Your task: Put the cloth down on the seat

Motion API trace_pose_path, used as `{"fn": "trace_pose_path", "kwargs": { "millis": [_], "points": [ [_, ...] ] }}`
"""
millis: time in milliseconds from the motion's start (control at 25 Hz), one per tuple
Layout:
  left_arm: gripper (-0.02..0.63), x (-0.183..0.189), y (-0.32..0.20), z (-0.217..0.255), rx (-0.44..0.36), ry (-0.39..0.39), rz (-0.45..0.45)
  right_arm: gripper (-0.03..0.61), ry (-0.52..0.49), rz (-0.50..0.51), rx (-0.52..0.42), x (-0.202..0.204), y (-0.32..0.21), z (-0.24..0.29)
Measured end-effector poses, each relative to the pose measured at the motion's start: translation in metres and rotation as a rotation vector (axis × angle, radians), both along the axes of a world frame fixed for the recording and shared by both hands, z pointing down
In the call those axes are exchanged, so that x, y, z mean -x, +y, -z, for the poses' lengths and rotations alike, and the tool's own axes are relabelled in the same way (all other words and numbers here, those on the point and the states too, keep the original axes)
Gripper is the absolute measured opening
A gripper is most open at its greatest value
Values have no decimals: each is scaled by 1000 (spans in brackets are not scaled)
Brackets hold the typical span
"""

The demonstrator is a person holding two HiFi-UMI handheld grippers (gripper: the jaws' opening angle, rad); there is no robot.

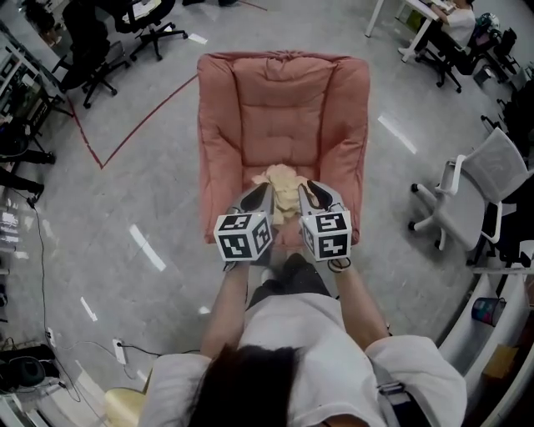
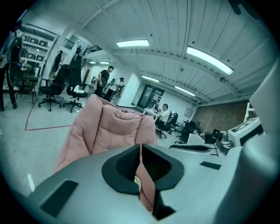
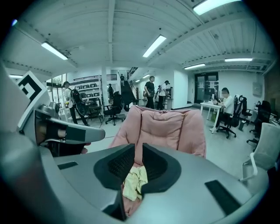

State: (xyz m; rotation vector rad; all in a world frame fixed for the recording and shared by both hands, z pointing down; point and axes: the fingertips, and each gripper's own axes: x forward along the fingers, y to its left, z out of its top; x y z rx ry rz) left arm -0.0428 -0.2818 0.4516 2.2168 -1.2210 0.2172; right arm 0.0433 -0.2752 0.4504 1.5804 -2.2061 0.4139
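Note:
A crumpled cream cloth [image 1: 282,185] lies on the front of the seat of a pink padded armchair [image 1: 284,108]. I hold both grippers side by side above the seat's front edge, with the cloth lying below and between them. The left gripper [image 1: 260,193] has its jaws [image 2: 140,146] pressed together with nothing in them. The right gripper [image 1: 315,193] keeps a narrow slit between its jaws [image 3: 138,148], and nothing is clamped there. Through that slit the cloth [image 3: 134,183] shows lying loose on the pink seat [image 3: 168,127].
A white office chair [image 1: 476,200] stands to the right of the armchair and black office chairs [image 1: 150,25] stand at the far left. Red tape [image 1: 125,138] marks the grey floor. A power strip and cables [image 1: 119,350] lie near left. People stand and sit in the background.

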Motion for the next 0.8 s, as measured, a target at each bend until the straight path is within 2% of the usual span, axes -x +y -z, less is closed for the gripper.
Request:
{"fn": "trace_pose_path", "kwargs": {
  "millis": [120,360,560,800],
  "points": [
    [40,-10,6,9,-25,-4,-25,54,-11,-2,-8,0,5,4],
    [33,-22,21,11,-21,-9,-72,33,-31,-20,74,8,14,-8],
    [31,-28,28,9,-2,9,-96,28,-35,-64,49,6,16,-3],
    [31,-21,24,13,-18,-19,-100,28,-6,-72,14,13,18,6]
  ]
}}
